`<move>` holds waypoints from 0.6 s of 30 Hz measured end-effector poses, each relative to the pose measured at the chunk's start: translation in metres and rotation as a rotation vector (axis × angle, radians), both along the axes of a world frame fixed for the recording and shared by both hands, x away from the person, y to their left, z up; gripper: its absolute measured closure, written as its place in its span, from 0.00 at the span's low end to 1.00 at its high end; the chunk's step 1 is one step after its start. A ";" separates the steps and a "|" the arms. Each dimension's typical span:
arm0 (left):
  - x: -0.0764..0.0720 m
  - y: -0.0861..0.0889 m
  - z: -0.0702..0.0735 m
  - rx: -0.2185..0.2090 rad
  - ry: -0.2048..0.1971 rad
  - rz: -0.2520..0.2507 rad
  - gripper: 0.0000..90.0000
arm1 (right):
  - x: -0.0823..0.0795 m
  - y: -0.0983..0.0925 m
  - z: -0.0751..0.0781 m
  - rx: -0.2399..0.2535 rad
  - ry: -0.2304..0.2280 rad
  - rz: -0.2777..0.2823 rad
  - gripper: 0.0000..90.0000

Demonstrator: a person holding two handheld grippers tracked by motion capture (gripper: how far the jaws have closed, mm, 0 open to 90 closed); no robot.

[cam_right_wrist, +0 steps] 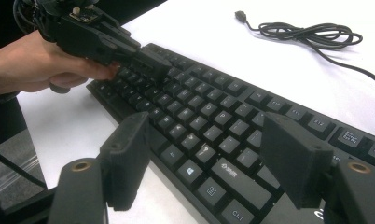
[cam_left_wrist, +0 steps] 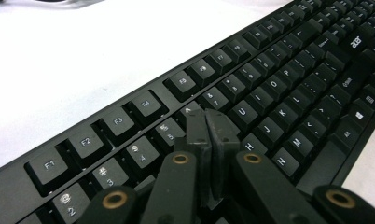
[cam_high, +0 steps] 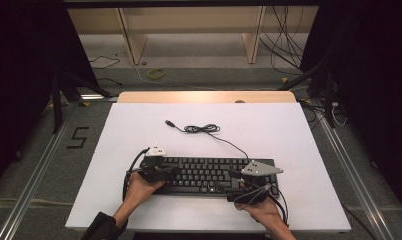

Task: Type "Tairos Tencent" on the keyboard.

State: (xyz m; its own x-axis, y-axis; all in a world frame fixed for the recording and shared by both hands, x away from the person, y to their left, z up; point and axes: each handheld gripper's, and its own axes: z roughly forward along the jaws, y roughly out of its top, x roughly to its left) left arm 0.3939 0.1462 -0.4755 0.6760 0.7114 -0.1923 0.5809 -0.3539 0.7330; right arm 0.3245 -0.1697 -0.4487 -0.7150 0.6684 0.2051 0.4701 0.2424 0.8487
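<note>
Black keyboard (cam_high: 209,175) lies flat on the white table (cam_high: 289,130), near edge, centred between both hands. Its cable (cam_high: 204,129) runs off the far side and coils loosely on the table, plug end free. Left gripper (cam_left_wrist: 205,122) clenched, pads pressed together with nothing between them, tips over the number-row keys at the keyboard's left end. Right gripper (cam_right_wrist: 209,158) released, jaws wide apart, hanging over the keyboard's near right edge; the pads clamp nothing.
</note>
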 end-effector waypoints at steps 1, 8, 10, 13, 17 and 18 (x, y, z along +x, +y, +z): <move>0.000 0.000 0.000 0.001 0.000 -0.001 0.99 | 0.000 0.000 0.000 -0.001 -0.001 0.000 0.38; 0.001 -0.001 -0.001 0.010 0.003 -0.004 0.99 | 0.000 0.000 0.000 0.000 0.000 0.000 0.38; 0.001 -0.001 -0.002 0.007 0.001 -0.001 0.99 | 0.000 0.000 0.000 -0.001 0.001 0.000 0.38; 0.002 -0.001 -0.002 0.008 0.002 -0.001 0.99 | 0.000 0.001 0.000 -0.003 0.002 0.002 0.38; 0.002 -0.002 -0.006 0.007 0.003 -0.005 0.99 | 0.000 0.001 0.000 -0.003 0.001 0.002 0.38; 0.001 -0.002 -0.007 0.008 -0.001 -0.007 0.99 | 0.000 0.001 0.000 -0.003 0.002 0.002 0.38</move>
State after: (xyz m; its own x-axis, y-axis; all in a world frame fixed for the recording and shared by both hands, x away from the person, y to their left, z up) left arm 0.3954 0.1440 -0.4822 0.6812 0.7081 -0.1860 0.5775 -0.3635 0.7310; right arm 0.3245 -0.1690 -0.4488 -0.7157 0.6679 0.2042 0.4713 0.2460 0.8470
